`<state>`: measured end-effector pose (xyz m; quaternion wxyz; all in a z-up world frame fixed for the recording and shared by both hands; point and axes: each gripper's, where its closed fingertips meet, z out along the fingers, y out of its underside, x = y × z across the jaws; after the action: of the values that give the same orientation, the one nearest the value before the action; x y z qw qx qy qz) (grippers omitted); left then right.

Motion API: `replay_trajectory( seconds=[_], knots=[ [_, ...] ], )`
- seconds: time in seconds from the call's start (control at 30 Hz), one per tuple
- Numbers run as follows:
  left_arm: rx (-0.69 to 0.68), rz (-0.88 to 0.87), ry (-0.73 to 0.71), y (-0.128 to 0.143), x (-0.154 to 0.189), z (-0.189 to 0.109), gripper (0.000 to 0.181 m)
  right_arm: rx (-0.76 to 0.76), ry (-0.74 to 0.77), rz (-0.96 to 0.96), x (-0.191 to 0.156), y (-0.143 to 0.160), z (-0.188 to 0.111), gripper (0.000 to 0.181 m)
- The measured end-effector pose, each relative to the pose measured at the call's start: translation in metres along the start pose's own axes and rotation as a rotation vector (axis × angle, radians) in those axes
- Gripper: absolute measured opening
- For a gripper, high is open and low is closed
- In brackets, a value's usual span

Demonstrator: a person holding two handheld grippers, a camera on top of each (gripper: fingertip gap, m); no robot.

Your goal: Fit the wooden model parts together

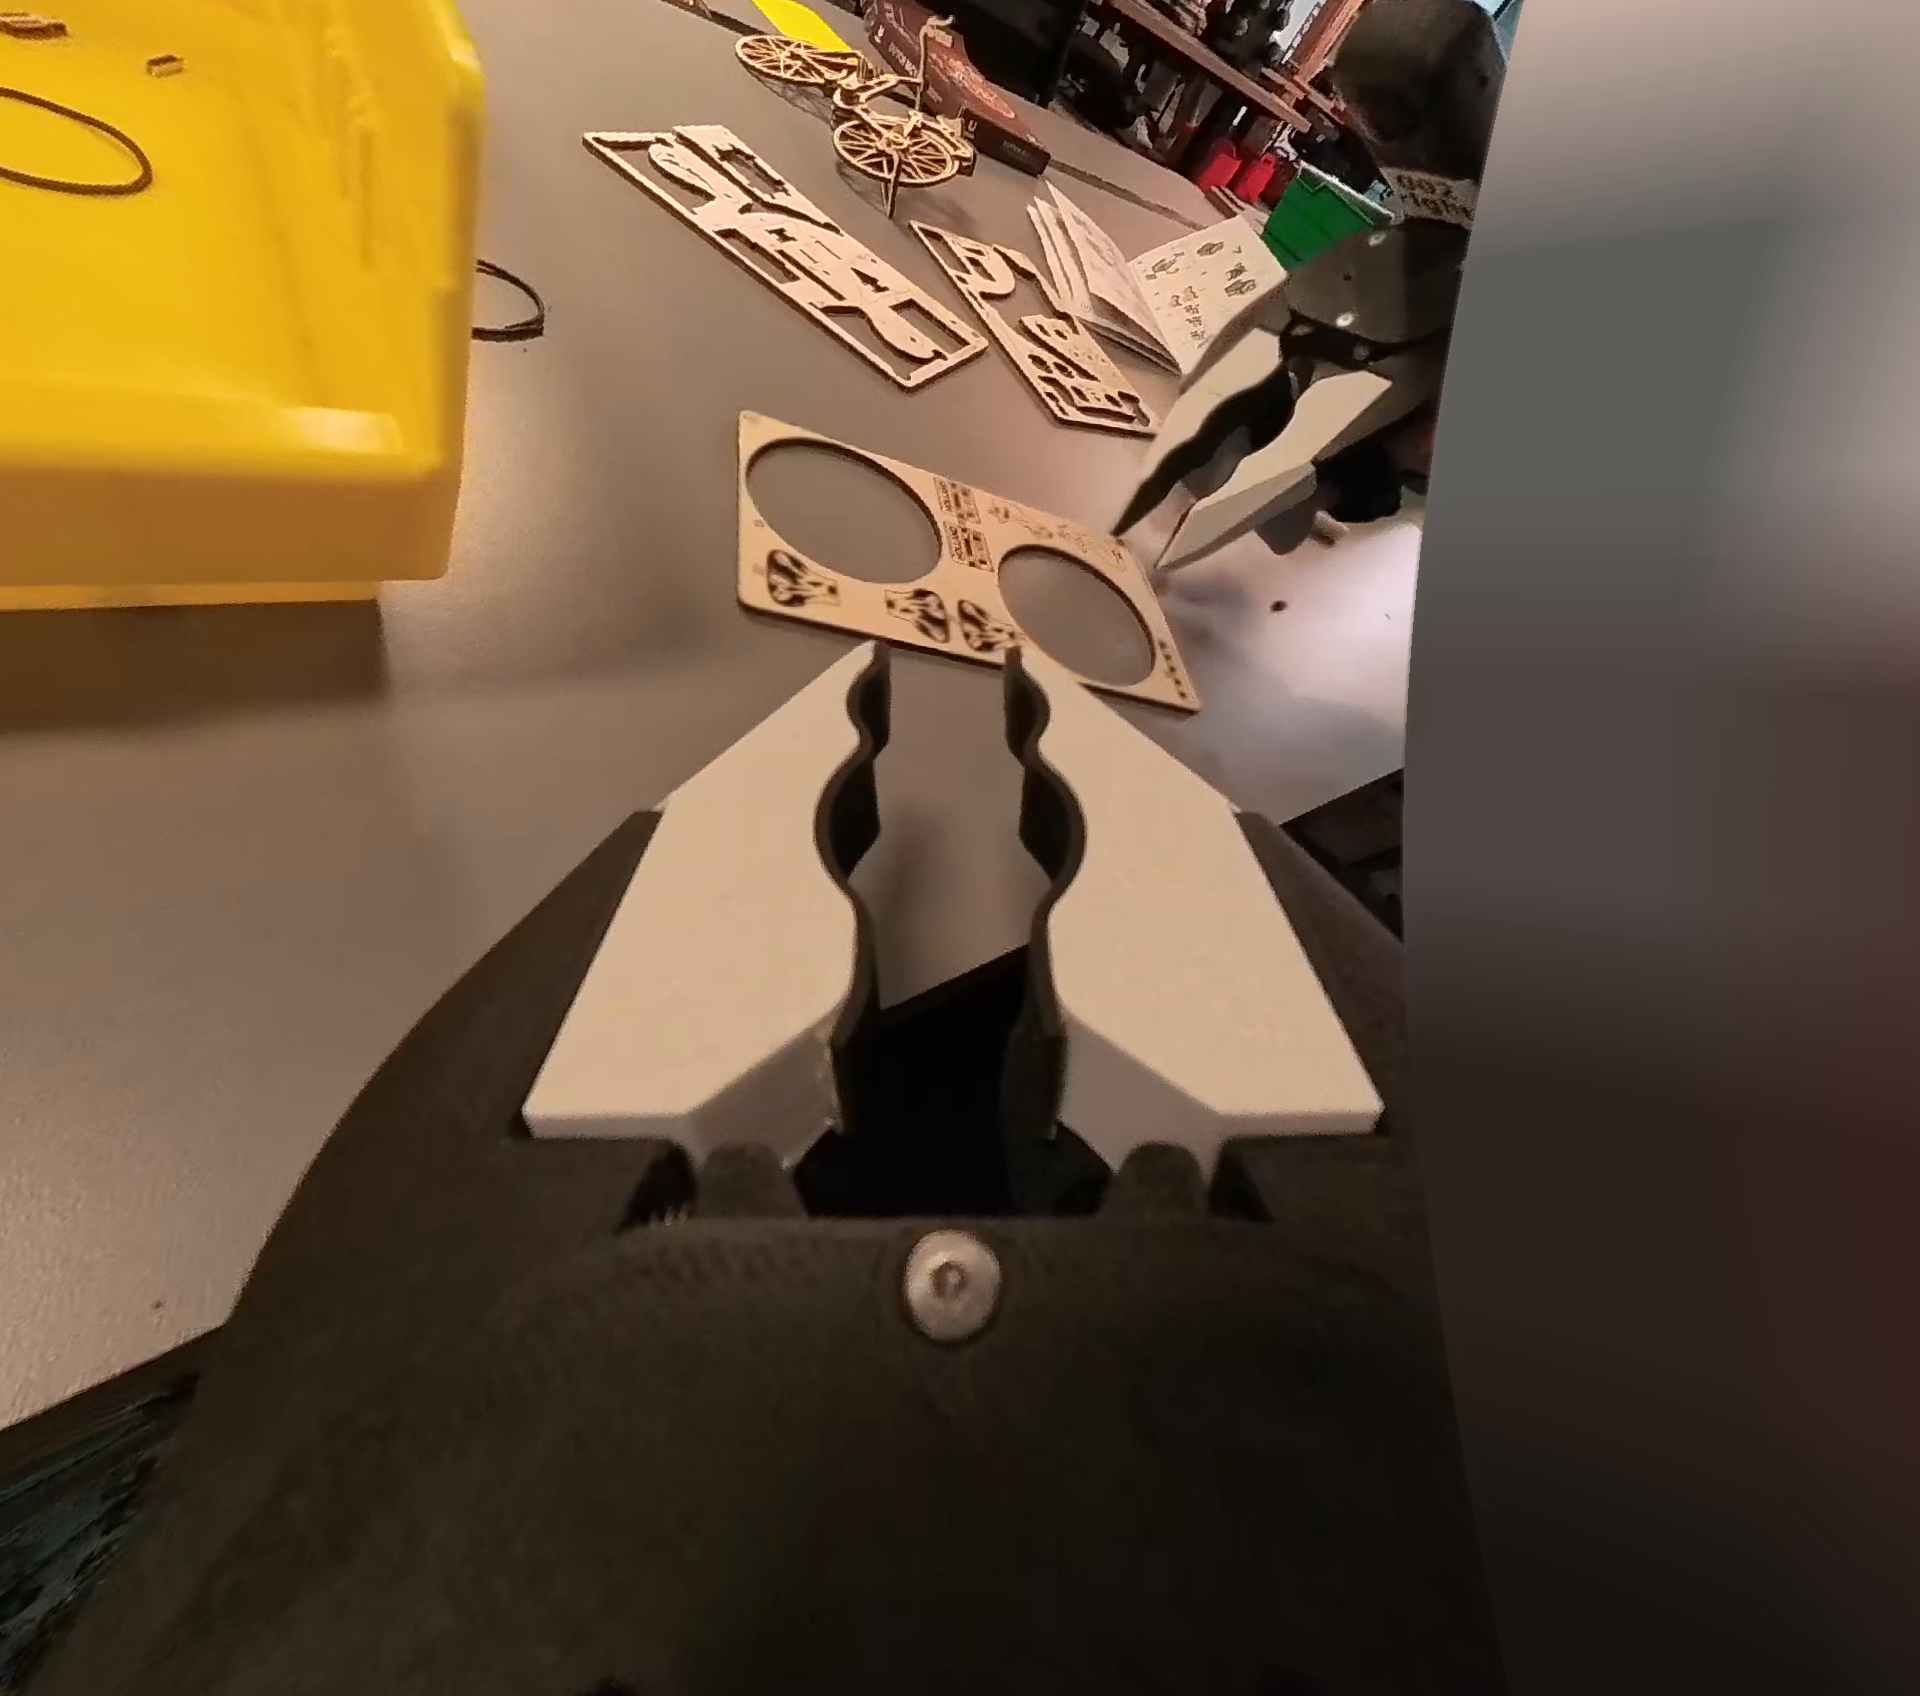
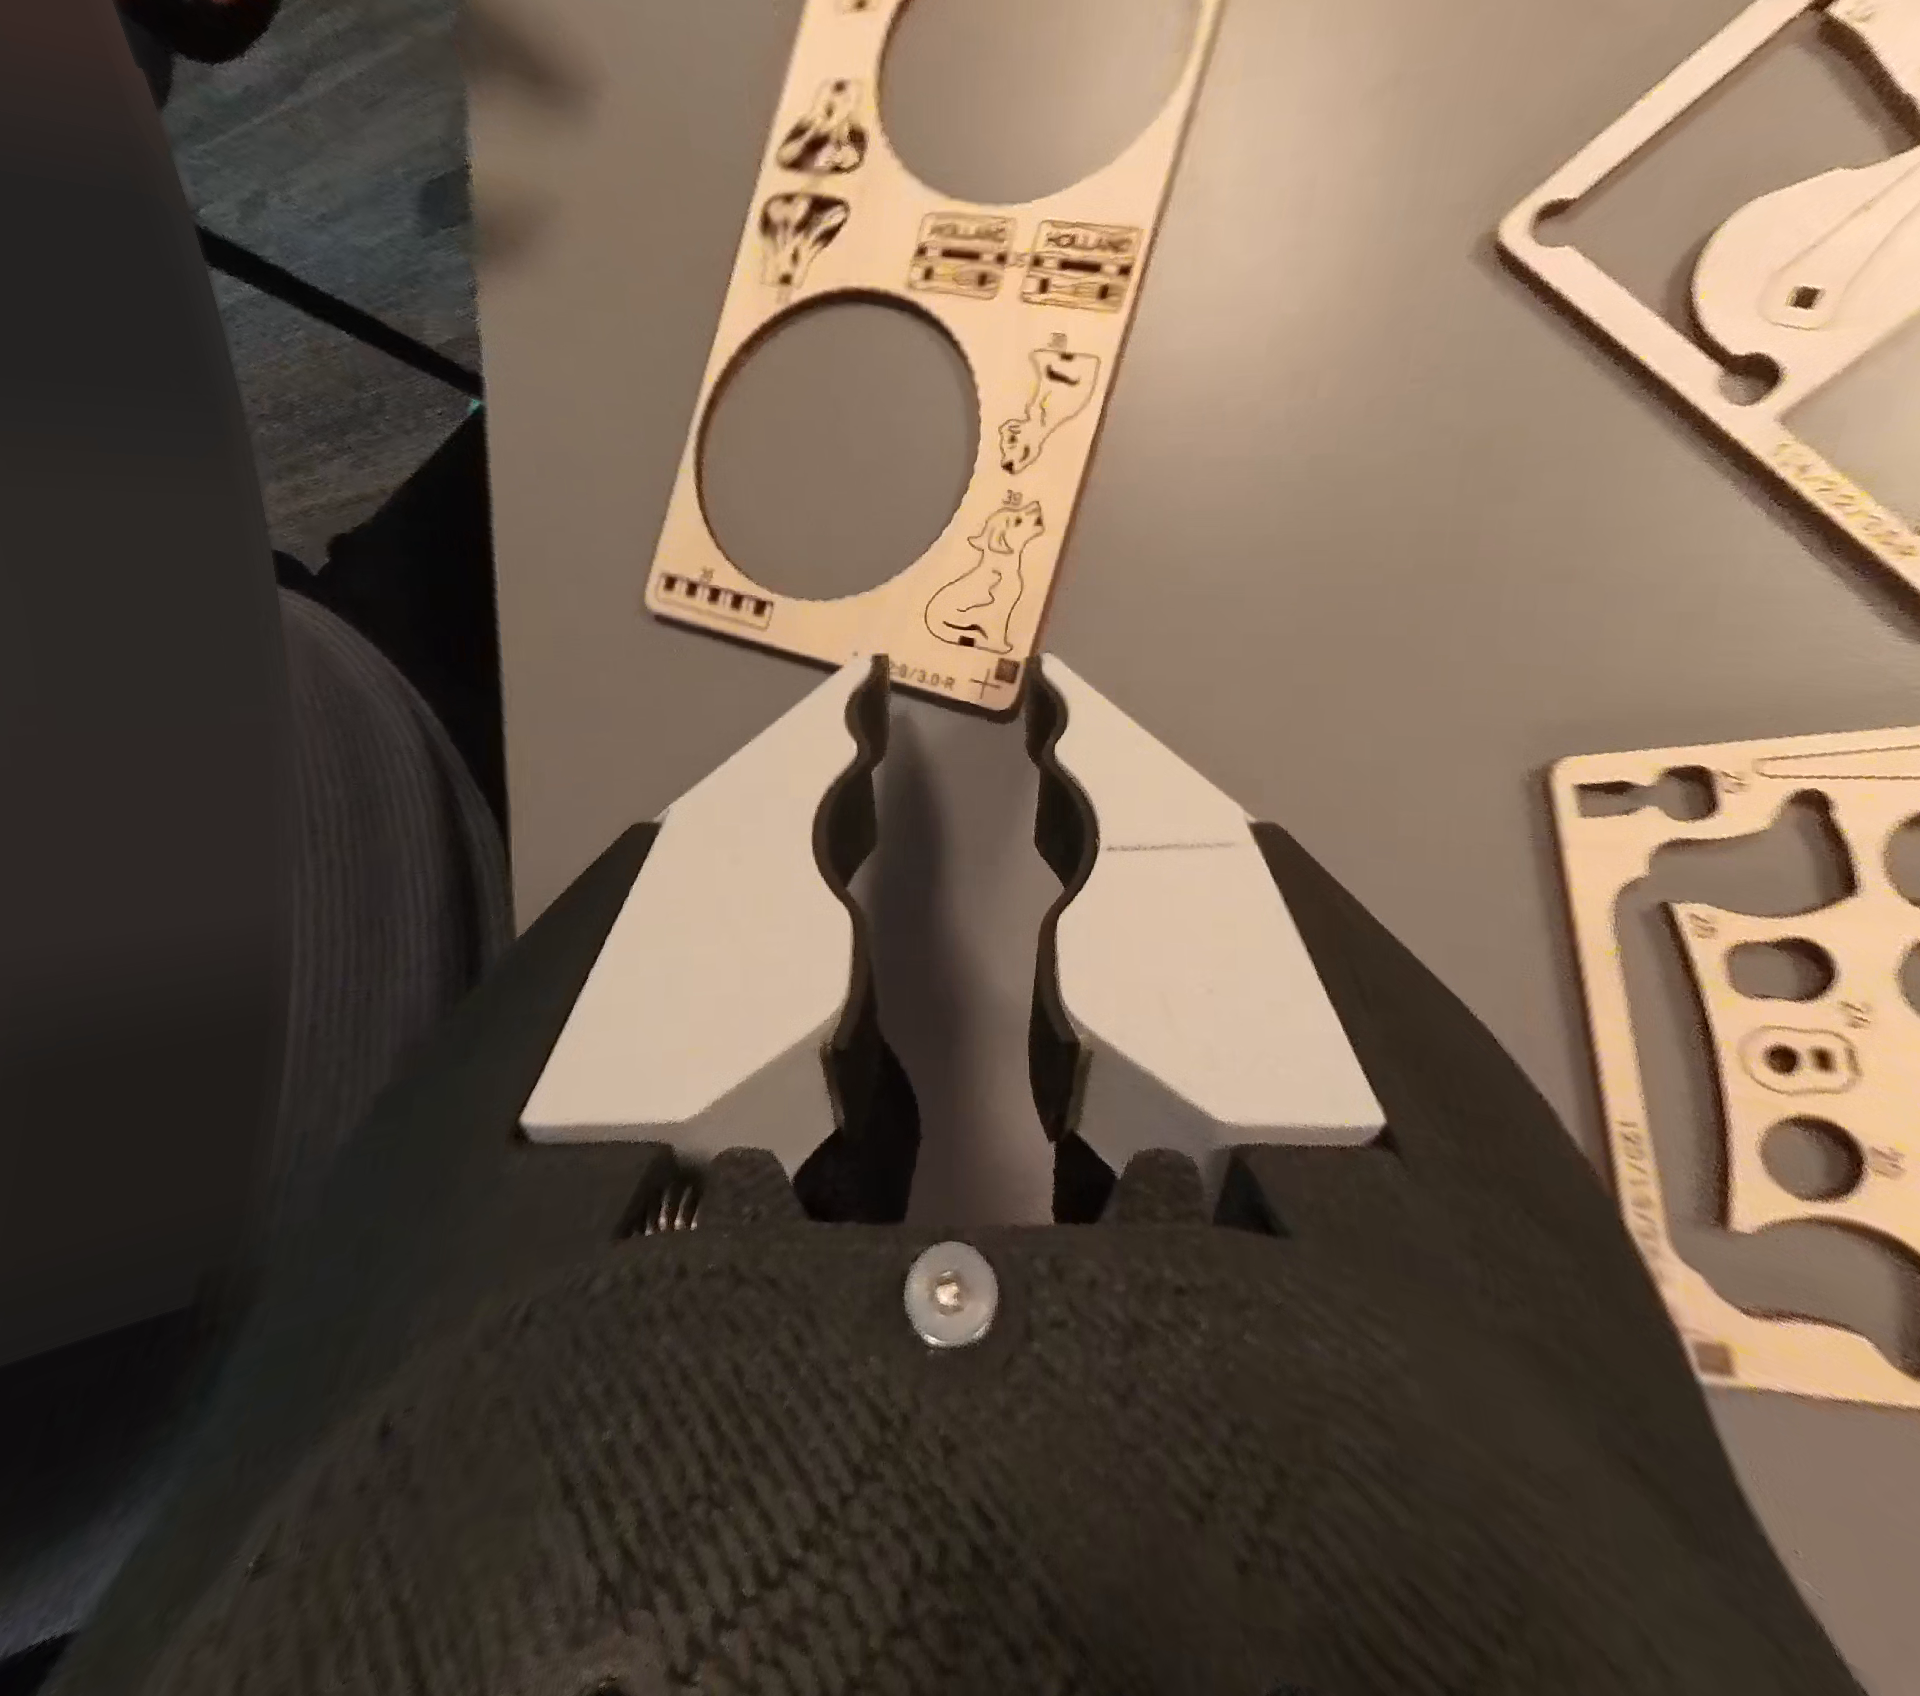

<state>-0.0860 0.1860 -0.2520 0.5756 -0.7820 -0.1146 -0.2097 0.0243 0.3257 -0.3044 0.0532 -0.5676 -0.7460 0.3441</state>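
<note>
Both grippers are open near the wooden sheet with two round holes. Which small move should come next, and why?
Probably ease the right gripper forward and shut it on the near edge of the wooden sheet. Its open fingertips already flank that edge, and the sheet lies flat, unheld.

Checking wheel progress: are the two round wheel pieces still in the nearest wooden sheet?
No, the sheet shows two empty round holes with grey table visible through them.

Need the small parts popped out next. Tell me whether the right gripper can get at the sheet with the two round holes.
Probably yes. The right gripper is open at the near short edge of the two-hole sheet, with nothing between them. The sheet lies flat on the table, so grasping its edge may be awkward.
</note>
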Motion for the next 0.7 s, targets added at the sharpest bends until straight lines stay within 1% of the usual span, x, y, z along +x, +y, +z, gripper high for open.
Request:
replay_trajectory(
  seconds=[0.43, 0.53, 0.7],
  knots=[
    [-0.006, -0.004, 0.019, 0.001, 0.004, 0.004, 0.02, 0.002, -0.173, -0.105, -0.058, 0.0, 0.019, 0.024],
    [-0.017, -0.001, 0.025, 0.003, 0.005, 0.006, 0.02, 0.011, -0.148, -0.126, -0.057, -0.002, 0.015, 0.024],
    [-0.029, 0.003, 0.02, 0.004, 0.005, 0.006, 0.02, 0.083, -0.054, -0.106, -0.041, -0.011, -0.002, 0.023]
  ],
)
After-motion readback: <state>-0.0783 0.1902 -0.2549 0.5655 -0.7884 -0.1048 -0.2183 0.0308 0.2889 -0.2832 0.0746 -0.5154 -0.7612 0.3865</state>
